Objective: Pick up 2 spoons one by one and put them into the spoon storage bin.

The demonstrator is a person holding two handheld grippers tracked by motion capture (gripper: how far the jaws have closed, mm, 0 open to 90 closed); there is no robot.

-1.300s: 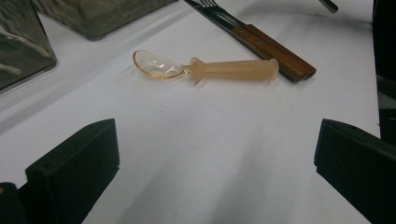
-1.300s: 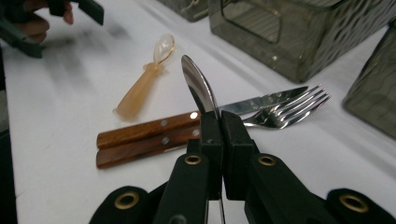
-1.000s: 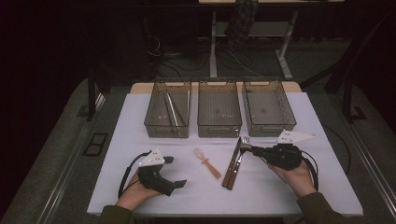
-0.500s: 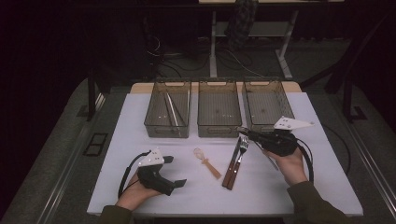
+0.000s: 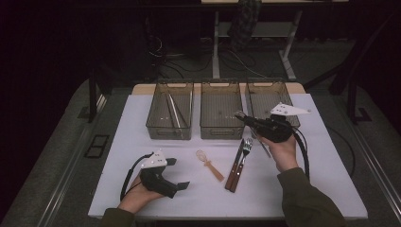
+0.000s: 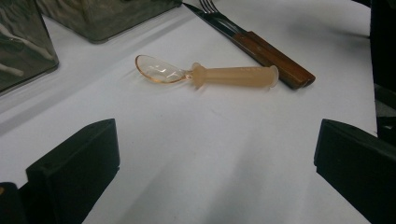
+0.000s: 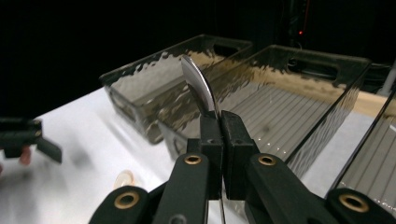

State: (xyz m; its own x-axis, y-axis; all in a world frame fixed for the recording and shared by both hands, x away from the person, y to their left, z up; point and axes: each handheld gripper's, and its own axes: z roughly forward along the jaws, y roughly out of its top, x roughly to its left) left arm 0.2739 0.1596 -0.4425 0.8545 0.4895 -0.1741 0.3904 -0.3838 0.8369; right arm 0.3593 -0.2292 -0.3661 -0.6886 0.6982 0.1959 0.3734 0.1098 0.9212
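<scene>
My right gripper (image 5: 247, 119) is held in the air over the front of the middle bin (image 5: 221, 133), shut on a metal spoon (image 5: 240, 115). In the right gripper view the jaws (image 7: 220, 126) pinch the spoon (image 7: 198, 84) at its neck, bowl pointing up. On the white table lie an orange plastic spoon (image 5: 209, 165) and a wooden-handled knife and fork (image 5: 238, 165) side by side. My left gripper (image 5: 177, 173) rests open at the front left. In its own view the left gripper (image 6: 215, 172) faces the orange spoon (image 6: 210, 74), with the knife and fork (image 6: 271, 58) behind it.
Three clear bins stand in a row at the back: the left bin (image 5: 169, 132) holds long metal pieces (image 5: 174, 111), and the right bin (image 5: 265, 85) sits behind my right hand. The white table (image 5: 142, 142) has bare room at the front and on both sides.
My right gripper has risen from beside the knife and fork and moved back toward the bins with the metal spoon in it. The left gripper has stayed put.
</scene>
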